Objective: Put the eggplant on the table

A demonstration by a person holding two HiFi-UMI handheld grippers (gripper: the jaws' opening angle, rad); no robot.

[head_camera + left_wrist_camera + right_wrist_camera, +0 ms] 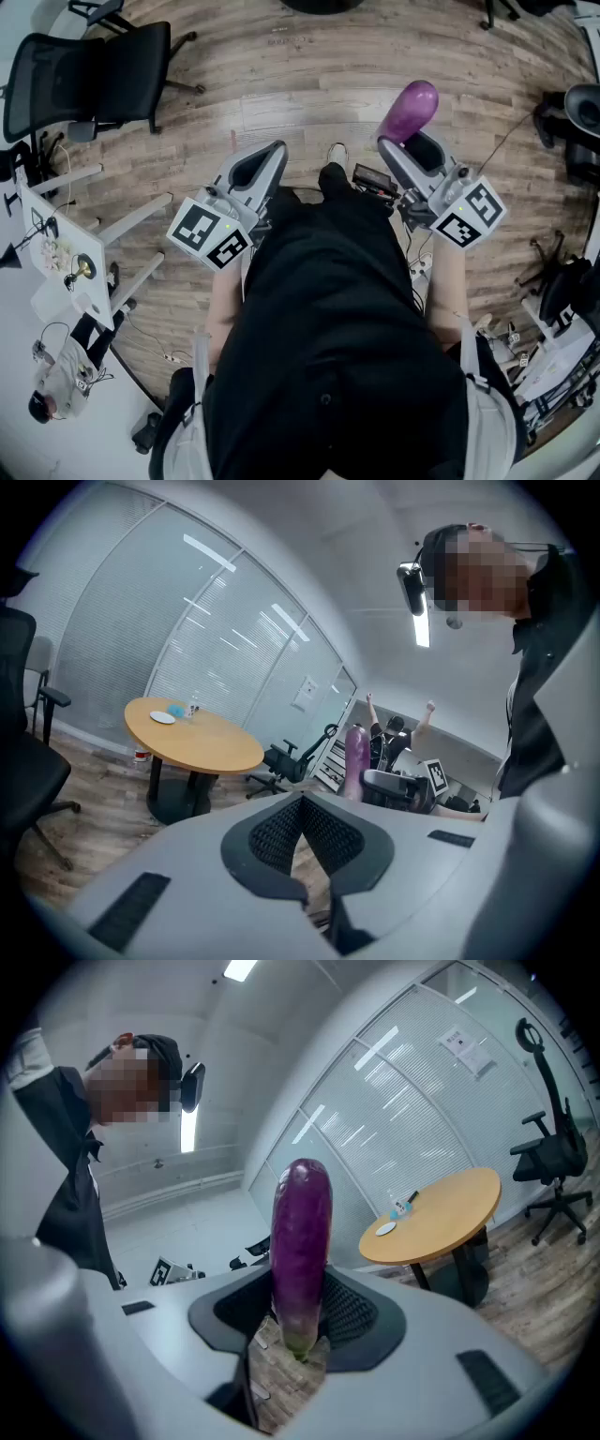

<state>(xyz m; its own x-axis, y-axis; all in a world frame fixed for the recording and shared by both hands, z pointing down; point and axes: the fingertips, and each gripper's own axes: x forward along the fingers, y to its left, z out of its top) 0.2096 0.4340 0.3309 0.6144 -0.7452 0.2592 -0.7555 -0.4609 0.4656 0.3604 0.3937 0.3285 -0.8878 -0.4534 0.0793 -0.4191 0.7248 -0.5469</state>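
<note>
Clearly the eggplant (301,1232) sits clamped in the right hand-held gripper (410,142), with its long axis upright and its greenish end down between the jaws. The round worktop (450,1208), carrying a small plate (385,1228), lies well apart toward 3 o'clock in the right gripper view. An office chair (553,1162) stands beyond it. Only open floor seems to intervene. The left hand-held gripper (302,803) is closed on nothing.

No text, brand or number can be read anywhere. A paper notice (466,1049) is stuck on the glass wall (403,1119), but its print is too small to make out. The left cube (211,234) and right cube (469,216) bear only black-and-white square patterns, no letters or digits.
</note>
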